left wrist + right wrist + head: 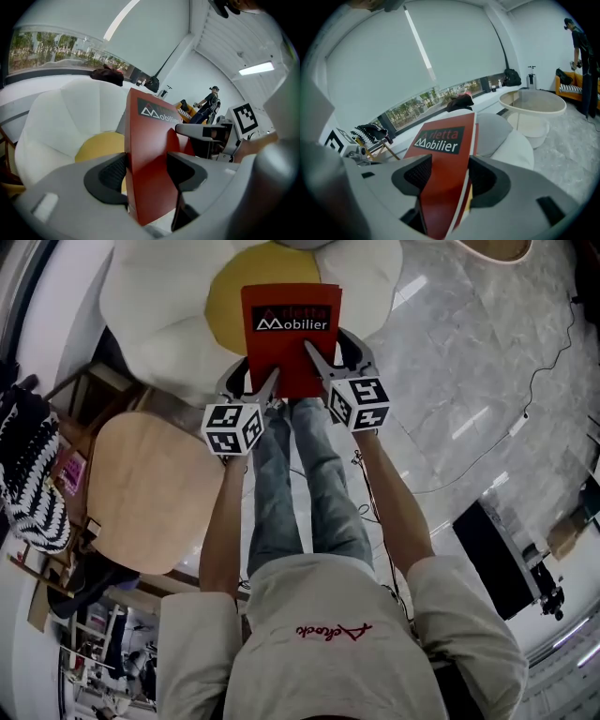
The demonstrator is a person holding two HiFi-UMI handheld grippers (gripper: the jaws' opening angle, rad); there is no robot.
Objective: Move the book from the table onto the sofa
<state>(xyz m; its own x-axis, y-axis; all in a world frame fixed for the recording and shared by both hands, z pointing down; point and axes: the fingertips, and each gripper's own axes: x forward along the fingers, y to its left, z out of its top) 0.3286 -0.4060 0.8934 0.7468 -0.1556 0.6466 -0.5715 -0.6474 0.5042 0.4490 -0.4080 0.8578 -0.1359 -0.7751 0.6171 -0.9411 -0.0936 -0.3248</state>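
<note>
A red book (290, 334) with a black "Mobilier" label is held in the air above the yellow centre of a white flower-shaped sofa (150, 306). My left gripper (268, 388) is shut on its near left edge, and my right gripper (316, 360) is shut on its near right edge. In the left gripper view the red book (150, 154) stands between the dark pads, with the white sofa (61, 122) and its yellow cushion (101, 143) behind. In the right gripper view the red book (443, 164) is clamped between the pads.
A round wooden table (150, 488) is at my left, beside a black-and-white knitted object (33, 470). The marble floor (469, 362) stretches to the right with a cable across it. A white round table (532, 105) stands beyond the sofa. A person (208, 105) stands far off.
</note>
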